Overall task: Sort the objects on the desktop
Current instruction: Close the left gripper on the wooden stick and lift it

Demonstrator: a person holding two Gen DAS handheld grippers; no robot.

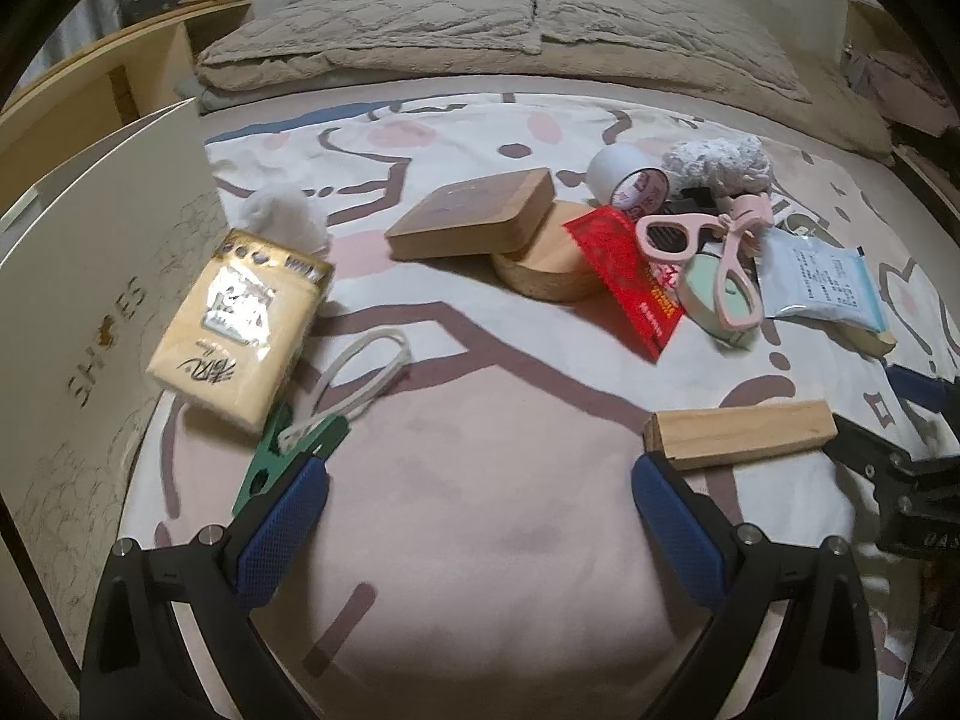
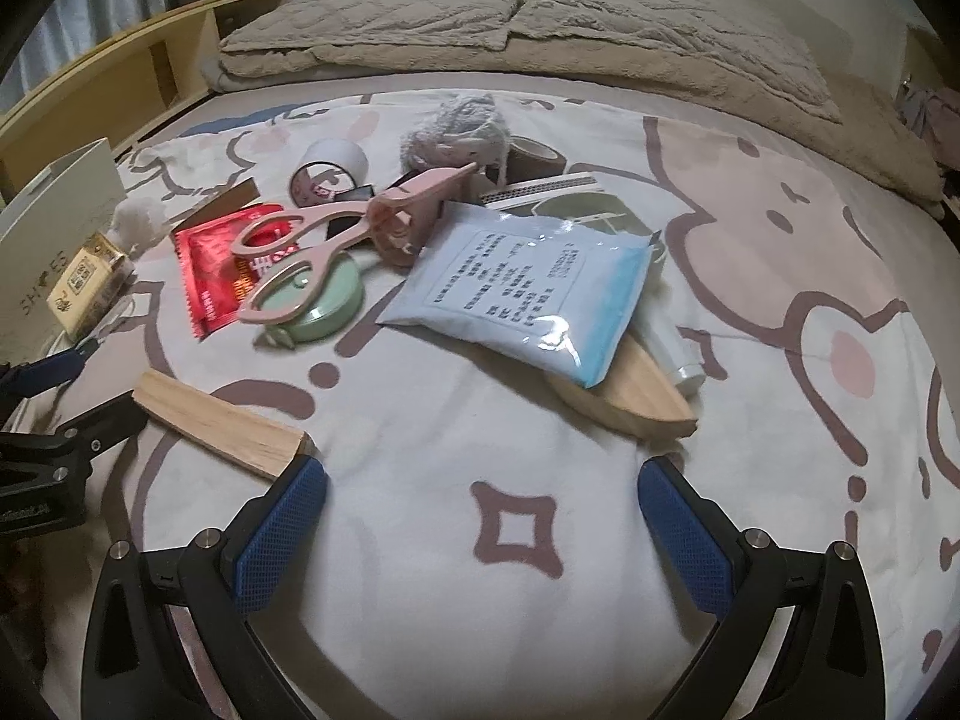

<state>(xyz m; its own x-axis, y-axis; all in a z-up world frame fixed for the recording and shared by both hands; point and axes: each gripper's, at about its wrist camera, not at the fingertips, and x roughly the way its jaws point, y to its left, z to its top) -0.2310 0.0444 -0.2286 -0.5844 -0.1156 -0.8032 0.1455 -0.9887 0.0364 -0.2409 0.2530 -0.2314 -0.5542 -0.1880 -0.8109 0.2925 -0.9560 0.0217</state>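
Both the left gripper (image 1: 480,495) and right gripper (image 2: 483,501) hover spread and empty over the patterned bedsheet (image 2: 750,210), a wooden block (image 1: 741,433) between them, apparently touching neither, the clutter pile beyond.

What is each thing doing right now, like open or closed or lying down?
left gripper: open, empty.
right gripper: open, empty.
tissue pack: open, tissue sticking out.
pink tongs: lying flat on the red packet.
white-and-blue pouch: sealed, lying flat.
wooden block: lying flat.
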